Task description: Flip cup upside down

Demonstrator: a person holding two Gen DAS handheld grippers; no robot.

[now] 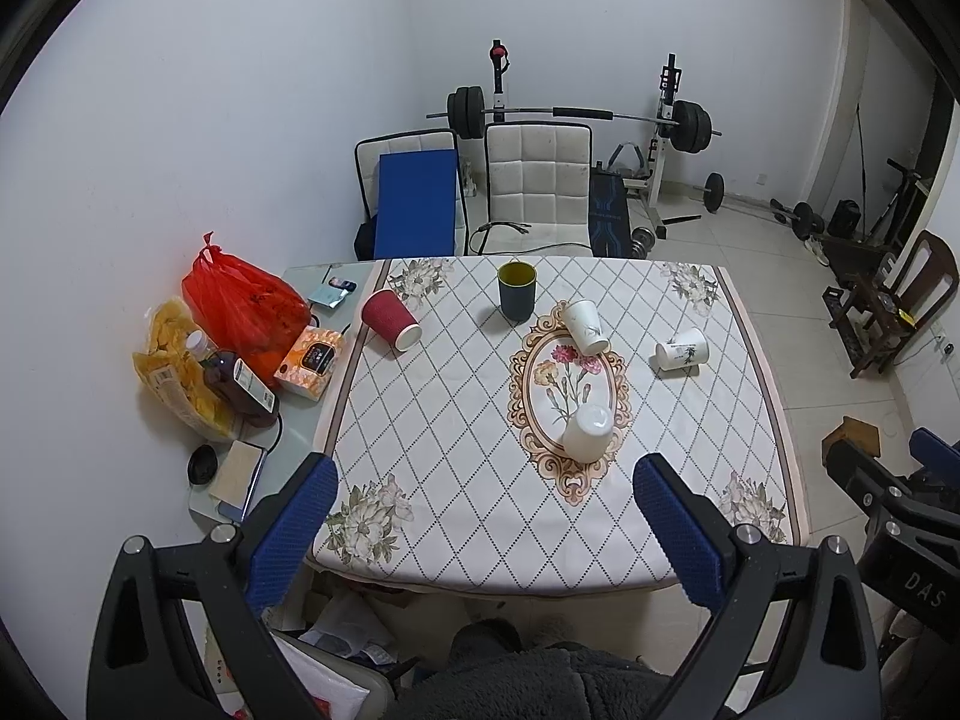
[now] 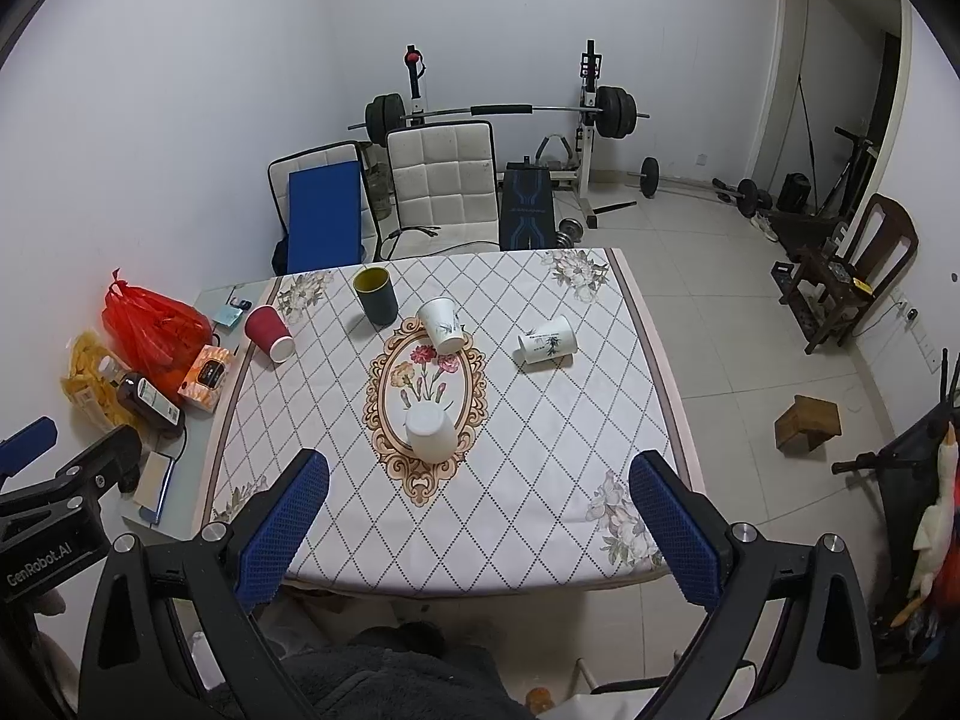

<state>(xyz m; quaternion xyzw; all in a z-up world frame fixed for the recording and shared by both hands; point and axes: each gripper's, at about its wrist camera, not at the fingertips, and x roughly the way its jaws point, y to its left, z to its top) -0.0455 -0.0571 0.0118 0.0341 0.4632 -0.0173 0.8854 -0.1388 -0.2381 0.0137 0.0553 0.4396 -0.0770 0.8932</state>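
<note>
A table with a patterned cloth (image 1: pixel 456 456) (image 2: pixel 540 450) holds several cups. A dark cup with a yellow inside (image 1: pixel 516 290) (image 2: pixel 375 296) stands upright at the far side. A red paper cup (image 1: pixel 390 320) (image 2: pixel 269 333) lies tilted at the left. Two white printed cups (image 1: pixel 585 327) (image 1: pixel 682 349) (image 2: pixel 442 325) (image 2: pixel 545 340) lie on their sides. A plain white cup (image 1: pixel 587 432) (image 2: pixel 429 432) stands upside down near the front. My left gripper (image 1: pixel 486 534) and right gripper (image 2: pixel 480 531) are open and empty, above the table's near edge.
A red bag (image 1: pixel 243 300), snacks, a bottle (image 1: pixel 240 387) and an orange box (image 1: pixel 310 362) crowd a side table at the left. White chairs (image 1: pixel 537 186) and a barbell rack stand behind the table. A wooden block (image 2: pixel 807 423) lies on the floor at the right.
</note>
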